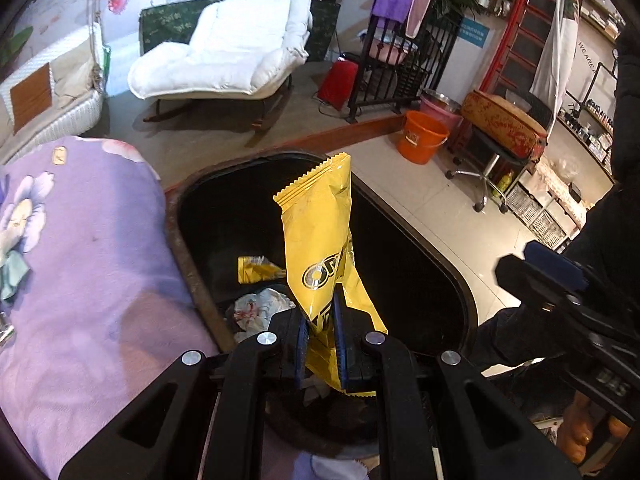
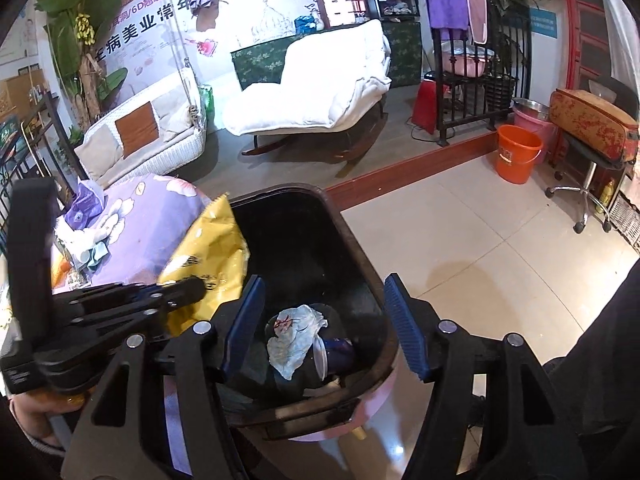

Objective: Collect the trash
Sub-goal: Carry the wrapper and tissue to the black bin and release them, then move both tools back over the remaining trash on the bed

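Room: pale tiled floor (image 2: pixel 480 248) across the right half of the right wrist view, with a raised grey platform behind, edged in a red-brown strip. On the platform, upper centre, a white cushioned rocking chair (image 2: pixel 320 92); upper left, a white wicker swing seat (image 2: pixel 140 140). Wall behind carries a printed poster. Right of the chair, a black metal rack (image 2: pixel 476 92) hung with purple towels. Orange bucket (image 2: pixel 518 152) on the tiles, upper right, with a rolling stool beside it.

Lower left: purple floral bedding (image 1: pixel 92 248), with small clutter on it.

Centre: black-lined trash bin (image 1: pixel 420 272), mouth open, standing just beside the bedding. Inside it, crumpled white paper (image 2: pixel 296 336) and a yellow scrap.

Left gripper (image 1: pixel 320 332): jaws clamped on a yellow snack wrapper (image 1: pixel 316 232), which stands upright over the bin mouth.

Right gripper (image 2: pixel 324 324): jaws apart, nothing between them, over the bin's near end.
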Demonstrator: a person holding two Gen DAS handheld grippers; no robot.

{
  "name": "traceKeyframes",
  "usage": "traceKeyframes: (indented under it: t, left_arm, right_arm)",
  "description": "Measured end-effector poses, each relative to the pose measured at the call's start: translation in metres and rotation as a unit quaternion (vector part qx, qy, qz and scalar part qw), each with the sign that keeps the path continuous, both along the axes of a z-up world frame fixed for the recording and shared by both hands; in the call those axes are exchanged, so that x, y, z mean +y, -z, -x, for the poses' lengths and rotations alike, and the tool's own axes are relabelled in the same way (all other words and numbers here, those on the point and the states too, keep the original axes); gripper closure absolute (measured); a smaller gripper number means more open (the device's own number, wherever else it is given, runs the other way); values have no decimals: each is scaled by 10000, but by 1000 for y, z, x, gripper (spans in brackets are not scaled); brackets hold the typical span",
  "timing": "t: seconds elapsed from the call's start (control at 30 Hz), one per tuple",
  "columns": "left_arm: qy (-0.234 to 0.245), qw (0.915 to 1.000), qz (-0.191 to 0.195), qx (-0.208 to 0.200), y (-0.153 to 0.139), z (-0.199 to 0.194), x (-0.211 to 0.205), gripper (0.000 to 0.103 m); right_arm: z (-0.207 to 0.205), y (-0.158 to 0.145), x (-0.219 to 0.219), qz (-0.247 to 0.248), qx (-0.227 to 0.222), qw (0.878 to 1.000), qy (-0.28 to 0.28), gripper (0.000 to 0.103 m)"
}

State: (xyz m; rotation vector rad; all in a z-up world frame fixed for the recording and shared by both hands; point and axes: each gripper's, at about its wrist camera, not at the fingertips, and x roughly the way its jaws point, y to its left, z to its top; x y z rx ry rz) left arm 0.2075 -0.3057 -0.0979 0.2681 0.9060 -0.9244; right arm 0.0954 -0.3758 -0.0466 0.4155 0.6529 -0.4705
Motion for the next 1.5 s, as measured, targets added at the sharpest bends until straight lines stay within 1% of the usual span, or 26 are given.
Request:
traceKeyframes:
  t: [0.1,0.13,0.17,0.2,0.23,0.27,0.3,0.33,0.4,0.5,0.53,0.67,0.7,0.73,0.77,0.83,0.9,0.97,1.03,1.1,1.23,1.33,1.43,1.5]
  left_arm:
    - [68,9998,-73,143,7,-4,-8,90]
    - [55,9999,-99,130,8,-4,-10,88]
    - [65,9998,-131,125,9,-5,-11,82]
    - [72,9998,-145,128,10,-4,-12,72]
    - [54,9998,-148,116,10,-3,-10,67]
    - [20,9999,-142,82,9,-3,-9,58]
    - [-8,9999,-111,22,7,-1,-7,53]
    - [1,10000,-66,-42,4,1,-4,51]
    - [-2,9999,-2,-155,-2,3,0,41]
    - [-96,9992,138,-365,-12,5,9,32]
    - [-124,9990,173,-399,-15,5,13,31]
    - [-203,9970,280,-686,-26,10,30,25]
    - [-253,9965,290,-749,-28,10,35,23]
    - [-305,9960,314,-783,-30,10,40,22]
    - [-380,9955,354,-793,-32,9,48,22]
    - [-465,9948,431,-792,-36,7,59,21]
    - [-539,9930,500,-920,-42,9,74,20]
    - [-688,9901,492,-1120,-47,10,91,19]
    - [-840,9877,513,-1215,-51,11,106,19]
    - [-1090,9839,505,-1324,-57,13,123,19]
    - [-1421,9784,516,-1411,-62,14,145,18]
    - [-1604,9736,349,-1589,-63,13,162,18]
    - [-1761,9701,285,-1648,-60,11,188,18]
    - [-1935,9686,283,-1538,-57,6,208,18]
  right_arm:
    - [5,-2,-2,-5,-8,10000,56,40]
    - [6,-2,-3,-2,-3,9999,106,39]
    - [8,-3,-4,-5,-14,9999,140,36]
    - [9,-4,-5,-17,-45,9999,159,34]
    - [10,-5,-5,-22,-79,9998,177,31]
    - [10,-5,-5,-13,-92,9998,193,31]
    - [10,-6,-5,2,-99,9997,209,31]
    - [10,-7,-5,8,-115,9997,220,31]
    - [10,-8,-4,7,-142,9997,222,31]
    - [7,-12,-1,29,-164,9997,163,29]
    - [6,-13,0,48,-168,9998,130,27]
    - [4,-18,7,76,-226,9997,16,25]
    - [3,-20,10,82,-243,9997,-21,23]
    - [2,-21,13,93,-268,9996,-66,19]
    - [1,-23,16,104,-299,9994,-124,17]
    - [-2,-26,23,123,-342,9990,-262,17]
    - [-6,-29,30,137,-388,9981,-469,17]
    - [-11,-31,39,163,-417,9967,-677,15]
    - [-18,-34,52,251,-405,9953,-846,15]
    - [-27,-35,66,305,-379,9935,-1025,15]
    - [-44,-40,100,432,-449,9885,-1379,15]
    - [-59,-44,121,530,-430,9836,-1668,15]
    - [-67,-45,130,457,-459,9809,-1833,15]
    - [-74,-44,133,317,-439,9800,-1914,15]
